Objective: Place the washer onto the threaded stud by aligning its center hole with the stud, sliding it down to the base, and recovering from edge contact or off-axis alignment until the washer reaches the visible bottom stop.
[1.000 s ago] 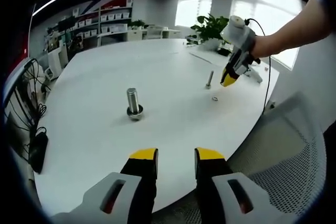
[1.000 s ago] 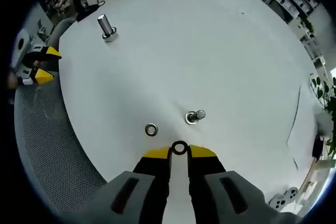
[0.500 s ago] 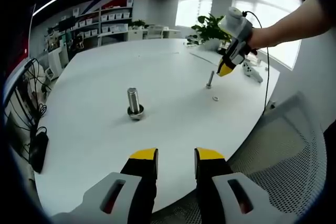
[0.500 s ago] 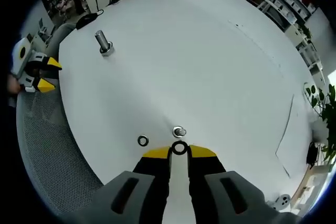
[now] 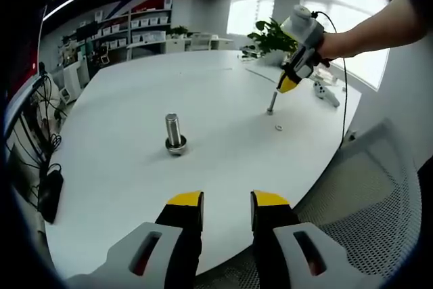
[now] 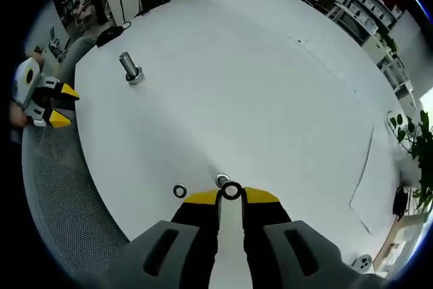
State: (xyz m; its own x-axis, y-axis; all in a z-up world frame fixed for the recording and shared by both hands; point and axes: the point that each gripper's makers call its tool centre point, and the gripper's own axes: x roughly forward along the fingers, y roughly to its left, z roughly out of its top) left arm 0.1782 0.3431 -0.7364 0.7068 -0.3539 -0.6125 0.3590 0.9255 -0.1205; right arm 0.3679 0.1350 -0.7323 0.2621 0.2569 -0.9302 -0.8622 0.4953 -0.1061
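A small steel washer (image 6: 231,191) is pinched between the yellow tips of my right gripper (image 6: 231,196), shut on it. Just beyond the tips, slightly left, stands a thin threaded stud (image 6: 222,181), seen from above. In the left gripper view the right gripper (image 5: 287,86) hovers over that stud (image 5: 271,103) on the white table (image 5: 223,140). A second loose washer (image 6: 179,191) lies on the table beside the stud (image 5: 278,127). My left gripper (image 5: 226,201) is open near the table's edge with nothing between its fingers.
A larger bolt standing on a washer (image 5: 174,133) rests mid-table, also far left of the right gripper view (image 6: 130,67). A mesh chair (image 5: 365,201) sits by the table edge. Shelves and a plant (image 5: 270,32) line the background. The left gripper (image 6: 47,103) appears at left.
My right gripper with the washer has moved toward the thin stud, so the stud now sits right at the fingertips. The left gripper has stayed put.
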